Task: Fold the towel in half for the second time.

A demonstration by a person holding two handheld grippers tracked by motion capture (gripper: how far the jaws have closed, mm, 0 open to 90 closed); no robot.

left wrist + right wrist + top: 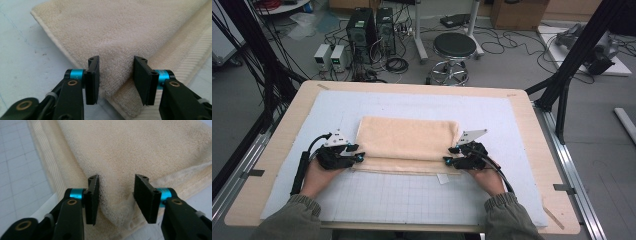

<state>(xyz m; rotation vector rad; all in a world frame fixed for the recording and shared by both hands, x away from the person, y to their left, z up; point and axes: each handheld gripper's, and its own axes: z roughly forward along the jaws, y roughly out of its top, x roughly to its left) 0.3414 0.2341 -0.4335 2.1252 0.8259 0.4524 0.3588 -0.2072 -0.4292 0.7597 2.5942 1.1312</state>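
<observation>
Towel (407, 142) lies crosswise, one near corner in each claw: left gripper (357, 154) and right gripper (451, 155) both clamped on cloth (top layer, it seems).

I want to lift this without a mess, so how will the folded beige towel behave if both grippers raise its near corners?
The towel looks like soft terry in loose layers, so it would probably sag between the grippers. Its looped pile should resist slipping. The top layer may peel off alone.
</observation>
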